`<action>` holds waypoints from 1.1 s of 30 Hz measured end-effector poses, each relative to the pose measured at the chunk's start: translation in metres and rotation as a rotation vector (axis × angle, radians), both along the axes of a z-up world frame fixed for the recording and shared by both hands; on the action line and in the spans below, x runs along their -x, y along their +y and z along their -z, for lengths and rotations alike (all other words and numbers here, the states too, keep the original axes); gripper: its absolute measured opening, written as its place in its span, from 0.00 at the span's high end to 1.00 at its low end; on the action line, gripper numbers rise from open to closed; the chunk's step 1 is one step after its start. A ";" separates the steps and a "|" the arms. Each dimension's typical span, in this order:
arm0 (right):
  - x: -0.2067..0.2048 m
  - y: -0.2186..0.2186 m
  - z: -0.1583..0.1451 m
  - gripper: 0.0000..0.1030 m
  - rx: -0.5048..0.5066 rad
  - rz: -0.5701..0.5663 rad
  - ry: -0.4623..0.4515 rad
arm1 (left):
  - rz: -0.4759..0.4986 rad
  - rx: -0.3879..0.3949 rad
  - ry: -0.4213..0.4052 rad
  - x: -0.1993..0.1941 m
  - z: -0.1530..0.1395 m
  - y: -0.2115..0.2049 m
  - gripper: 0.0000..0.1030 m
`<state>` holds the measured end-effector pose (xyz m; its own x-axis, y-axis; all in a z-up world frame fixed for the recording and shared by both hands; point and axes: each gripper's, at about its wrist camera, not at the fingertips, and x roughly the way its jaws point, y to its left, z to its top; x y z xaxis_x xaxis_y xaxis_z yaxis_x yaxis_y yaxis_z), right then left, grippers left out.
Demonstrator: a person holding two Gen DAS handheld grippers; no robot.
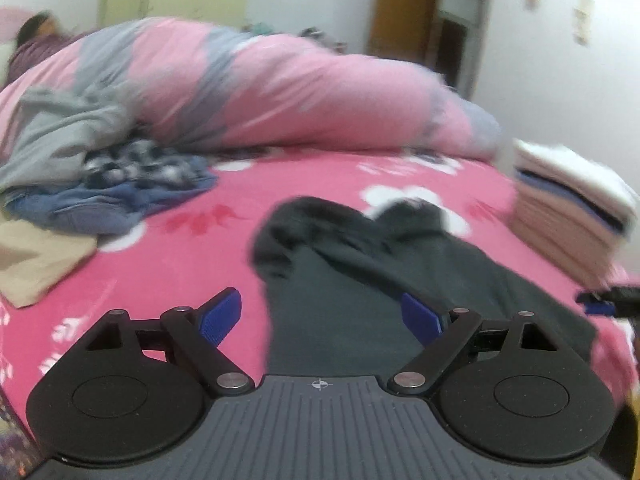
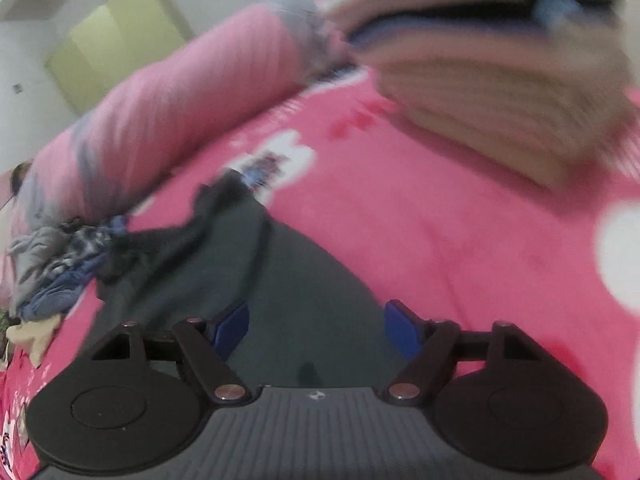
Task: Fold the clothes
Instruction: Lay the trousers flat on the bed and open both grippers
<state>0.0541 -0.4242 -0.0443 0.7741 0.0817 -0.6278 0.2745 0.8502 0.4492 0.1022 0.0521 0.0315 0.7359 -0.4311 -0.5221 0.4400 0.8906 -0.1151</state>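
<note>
Both views motion-blurred. Dark grey garment (image 1: 344, 280) lies spread on the pink floral bed sheet (image 1: 180, 248), toward the near edge of the bed, its far end rumpled into two dark lumps.

L gripper (image 1: 320, 316) hovers over the garment's near part, jaws wide apart, nothing between them; blue pads (image 1: 220, 314) flank the cloth, left pad over bare sheet. R gripper (image 2: 316, 326) also has jaws apart w/ nothing clamped, over the same grey garment (image 2: 280, 280), near its right edge.

Folded stack (image 1: 568, 208) (white, blue, beige layers) sits at the bed's right edge, near the garment but apart; looms big in R view (image 2: 500, 92). Unfolded pile (image 1: 112, 184) of grey, checked and blue clothes at the far-left side, beige piece (image 1: 36, 264) beside it by the left edge. Rolled pink/grey duvet (image 1: 260, 88) runs along the far side.

Open sheet: wide strip btw garment and duvet, also btw garment and left pile. R of garment, bare sheet up to the stack.
</note>
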 end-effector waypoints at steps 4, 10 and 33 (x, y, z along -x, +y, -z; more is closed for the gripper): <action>0.031 -0.022 0.020 0.35 -0.101 0.114 -0.014 | 0.163 -0.016 -0.030 0.042 0.018 -0.045 0.14; 0.045 -0.055 0.040 0.50 -0.276 0.214 -0.042 | 0.255 -0.029 0.013 0.068 0.051 -0.102 0.14; 0.090 -0.077 0.012 0.99 -0.156 0.213 -0.268 | 0.417 0.046 0.278 0.076 0.103 -0.163 0.14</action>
